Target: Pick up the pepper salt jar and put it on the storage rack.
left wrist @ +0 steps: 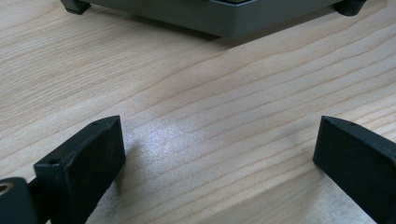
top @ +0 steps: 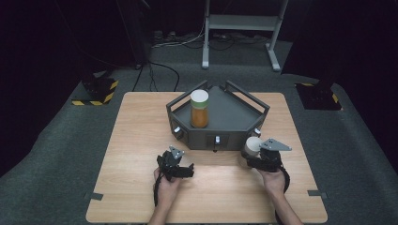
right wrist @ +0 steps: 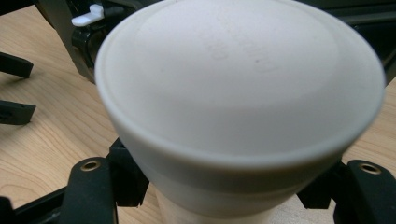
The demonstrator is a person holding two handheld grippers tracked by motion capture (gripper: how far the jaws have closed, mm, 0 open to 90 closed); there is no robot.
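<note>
White-lidded pale cylindrical bottle [right wrist: 243, 93] sits clamped between the jaws of the right gripper [top: 257, 158], standing on the light wooden table [top: 141, 140] just in front of the dark grey angular tray [top: 230, 117], near its right front corner. The right gripper view brings the broad cream lid close; faint embossed marks on its top are too blurred to read, and no label shows on the body below. That view also shows a small white latch [right wrist: 87, 15] on the tray's front, which is tiny in the high view. The left gripper [left wrist: 219, 154] rests low over bare wood with its jaws spread wide and nothing between them; its own view catches the tray's lower edge ahead. From above, a second bottle, amber with a white cap and green band [top: 199, 108], stands upright inside the tray.
</note>
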